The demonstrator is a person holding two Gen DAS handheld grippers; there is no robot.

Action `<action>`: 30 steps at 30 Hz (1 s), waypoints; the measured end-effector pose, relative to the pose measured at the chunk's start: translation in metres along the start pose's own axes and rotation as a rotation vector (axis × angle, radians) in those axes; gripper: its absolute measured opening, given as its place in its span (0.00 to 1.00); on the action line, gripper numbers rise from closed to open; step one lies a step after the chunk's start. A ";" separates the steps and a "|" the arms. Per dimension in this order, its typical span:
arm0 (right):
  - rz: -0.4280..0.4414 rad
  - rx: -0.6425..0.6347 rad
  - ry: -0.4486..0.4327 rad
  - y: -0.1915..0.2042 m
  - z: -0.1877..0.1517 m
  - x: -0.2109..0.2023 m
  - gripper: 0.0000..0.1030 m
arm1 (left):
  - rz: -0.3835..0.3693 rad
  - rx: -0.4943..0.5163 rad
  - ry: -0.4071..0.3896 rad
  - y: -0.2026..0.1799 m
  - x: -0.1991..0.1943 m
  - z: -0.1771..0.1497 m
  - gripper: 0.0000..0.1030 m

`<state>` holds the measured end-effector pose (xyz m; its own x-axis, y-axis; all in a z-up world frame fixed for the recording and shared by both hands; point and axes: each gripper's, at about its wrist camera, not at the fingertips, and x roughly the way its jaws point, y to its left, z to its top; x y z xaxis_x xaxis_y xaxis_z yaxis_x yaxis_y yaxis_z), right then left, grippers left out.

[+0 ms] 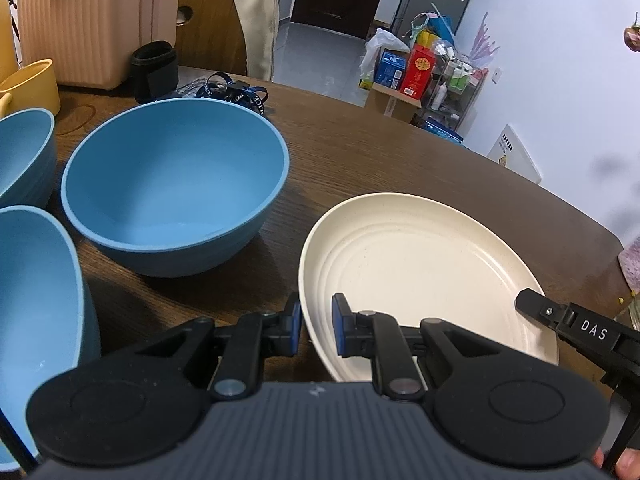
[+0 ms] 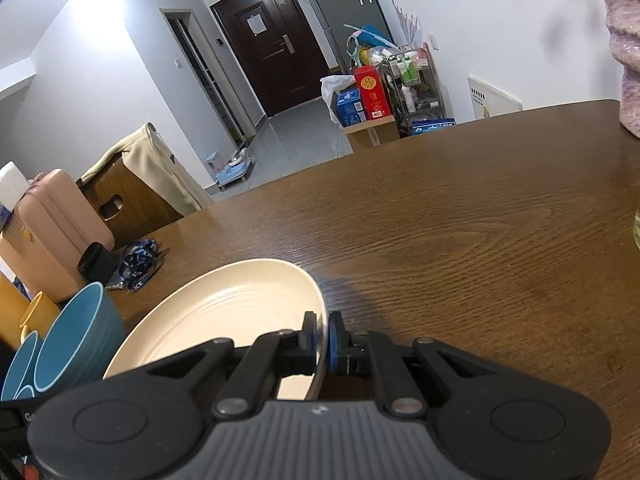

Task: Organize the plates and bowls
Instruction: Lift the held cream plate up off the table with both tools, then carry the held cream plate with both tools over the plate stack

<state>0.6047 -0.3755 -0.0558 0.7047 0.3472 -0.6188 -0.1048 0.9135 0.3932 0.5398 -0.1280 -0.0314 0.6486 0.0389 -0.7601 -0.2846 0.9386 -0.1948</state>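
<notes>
Both claws were on the cream plate (image 1: 420,264), and the sorting looked barely begun. The left claw (image 1: 316,330) was nearly closed with the plate's near-left rim between its pads, apparently pinching it. The right claw (image 2: 320,340) was clamped tight on the opposite rim, the plate tilting up to its left over the bench (image 2: 460,240). Ahead and left of the left claw sat a big blue bowl (image 1: 172,184), two more blue bowls (image 1: 24,152) further left, none of them nested. By my reading, the plate was mid-carry and everything else was left to gather.
</notes>
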 end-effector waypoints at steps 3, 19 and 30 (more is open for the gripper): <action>-0.004 -0.001 -0.007 0.002 -0.003 -0.005 0.06 | -0.006 0.010 -0.009 0.001 -0.005 -0.003 0.15; -0.042 0.025 -0.067 0.001 -0.039 -0.063 0.06 | -0.047 0.064 -0.044 -0.002 -0.047 -0.033 0.16; -0.079 0.017 -0.100 0.005 -0.074 -0.113 0.06 | -0.071 0.092 -0.054 0.003 -0.083 -0.063 0.16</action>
<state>0.4731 -0.3941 -0.0339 0.7770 0.2503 -0.5776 -0.0348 0.9333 0.3575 0.4407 -0.1499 -0.0080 0.7022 -0.0127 -0.7118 -0.1726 0.9670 -0.1875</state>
